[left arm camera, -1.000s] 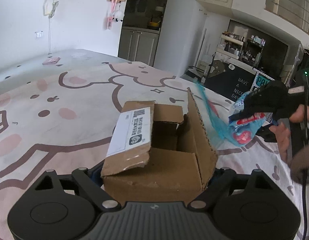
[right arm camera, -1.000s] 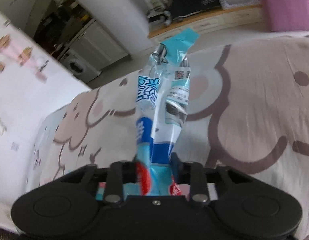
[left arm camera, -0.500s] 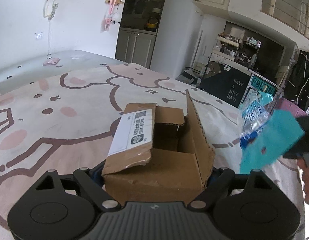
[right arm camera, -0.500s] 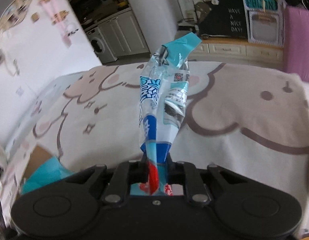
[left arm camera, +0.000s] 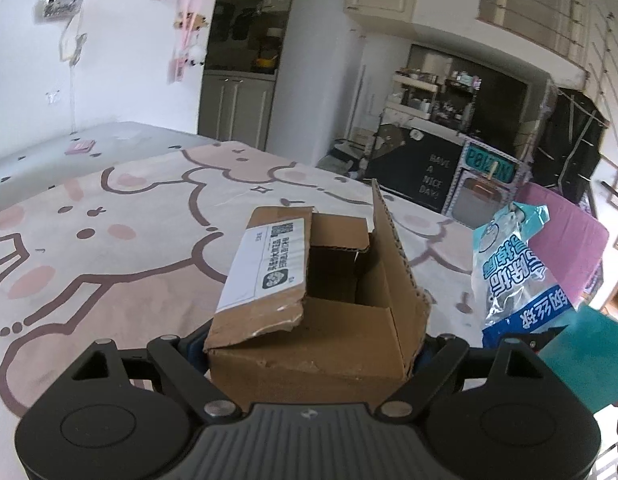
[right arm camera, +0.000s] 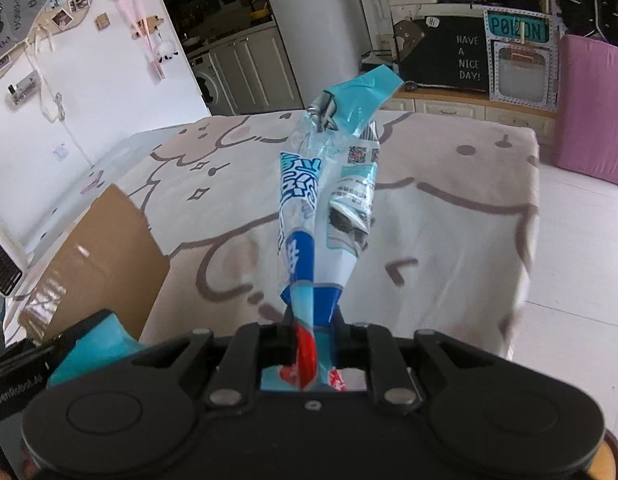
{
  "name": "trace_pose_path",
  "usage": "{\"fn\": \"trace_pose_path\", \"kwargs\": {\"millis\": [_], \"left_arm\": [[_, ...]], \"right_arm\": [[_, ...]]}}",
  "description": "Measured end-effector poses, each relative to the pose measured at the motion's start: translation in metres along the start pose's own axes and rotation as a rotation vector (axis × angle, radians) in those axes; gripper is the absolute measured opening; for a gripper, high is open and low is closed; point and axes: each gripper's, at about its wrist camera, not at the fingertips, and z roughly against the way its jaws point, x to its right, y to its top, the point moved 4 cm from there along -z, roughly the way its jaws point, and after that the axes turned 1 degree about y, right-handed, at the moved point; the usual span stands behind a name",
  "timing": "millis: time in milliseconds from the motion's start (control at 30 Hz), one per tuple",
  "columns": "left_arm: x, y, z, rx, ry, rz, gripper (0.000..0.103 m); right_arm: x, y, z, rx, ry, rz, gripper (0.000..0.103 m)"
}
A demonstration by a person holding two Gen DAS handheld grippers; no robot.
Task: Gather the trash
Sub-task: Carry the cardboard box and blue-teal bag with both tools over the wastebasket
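Note:
An open brown cardboard box (left arm camera: 321, 304) with a white shipping label sits between the fingers of my left gripper (left arm camera: 309, 348), which is shut on its two side walls; one flap stands upright on the right. My right gripper (right arm camera: 311, 320) is shut on the lower end of a crumpled blue and white plastic wrapper (right arm camera: 329, 192), which sticks up and forward from its jaws. In the left wrist view the wrapper (left arm camera: 509, 268) hangs just right of the box. In the right wrist view the box (right arm camera: 93, 264) is at the lower left, with a left gripper finger's teal pad (right arm camera: 97, 348) against it.
Both grippers are over a bed (left arm camera: 109, 216) with a pink and brown cartoon sheet. A pink mat (right arm camera: 589, 108) leans beyond the bed's far corner, white floor (right arm camera: 569, 260) lies to the right, and cabinets and a black signboard (left arm camera: 433, 176) stand behind.
The right gripper has swung the wrapper from beside the box's upright flap to a spot lower and closer at the right. The box has come into the right wrist view at lower left.

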Motion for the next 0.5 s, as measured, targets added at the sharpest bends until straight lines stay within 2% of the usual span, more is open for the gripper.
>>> {"fn": "trace_pose_path", "kwargs": {"millis": [500], "left_arm": [[0.024,-0.037,0.074,0.045,-0.104,-0.067,0.088]], "right_arm": [[0.011,-0.07,0.095,0.101,-0.06,-0.031,0.015]]}}
